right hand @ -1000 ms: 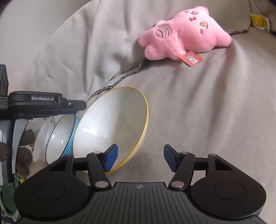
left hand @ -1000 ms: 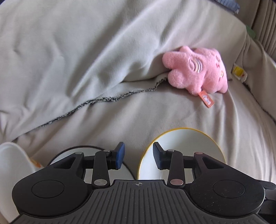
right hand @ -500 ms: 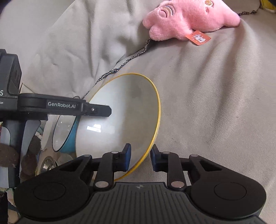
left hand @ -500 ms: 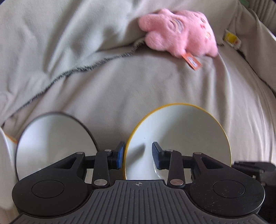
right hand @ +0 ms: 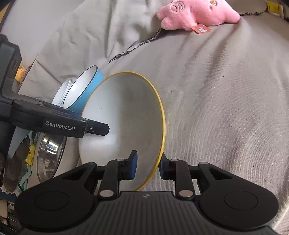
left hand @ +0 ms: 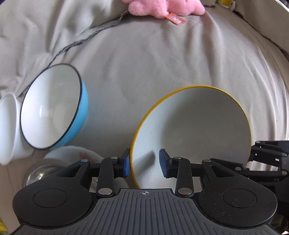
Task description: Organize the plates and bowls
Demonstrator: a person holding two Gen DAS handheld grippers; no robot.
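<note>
The right gripper (right hand: 147, 167) is clamped on the near rim of the yellow-rimmed bowl (right hand: 124, 123): one pad sits inside the bowl and the other outside, and the jaws closed to this position moments ago. The left gripper (left hand: 144, 163) straddles the opposite part of the same rim (left hand: 132, 153). Its left pad is at or against the outer wall; its right pad stands clear of the inner surface, so the jaws are apart and do not grip. They narrowed slightly a moment ago.

The bowl is tilted on edge on the grey blanket (right hand: 216, 108), directly ahead of both grippers. To the left of the left gripper lie a blue bowl (left hand: 54, 108), a white bowl (left hand: 8, 126) beyond it, and a steel bowl (left hand: 41, 171) close below.

Risks:
- A single-sided rim grip on a smooth bowl may let the bowl pivot or slip under its own weight.
- The soft, uneven blanket gives poor support if the bowl is released.
- Moving the bowl leftward may strike the blue bowl.

Limits of view: the base of the yellow-rimmed bowl is hidden behind the gripper bodies. A patterned dish (left hand: 75, 153) is partly covered. The pink plush toy (left hand: 166, 8) is cut off at the upper edge in the left wrist view.
</note>
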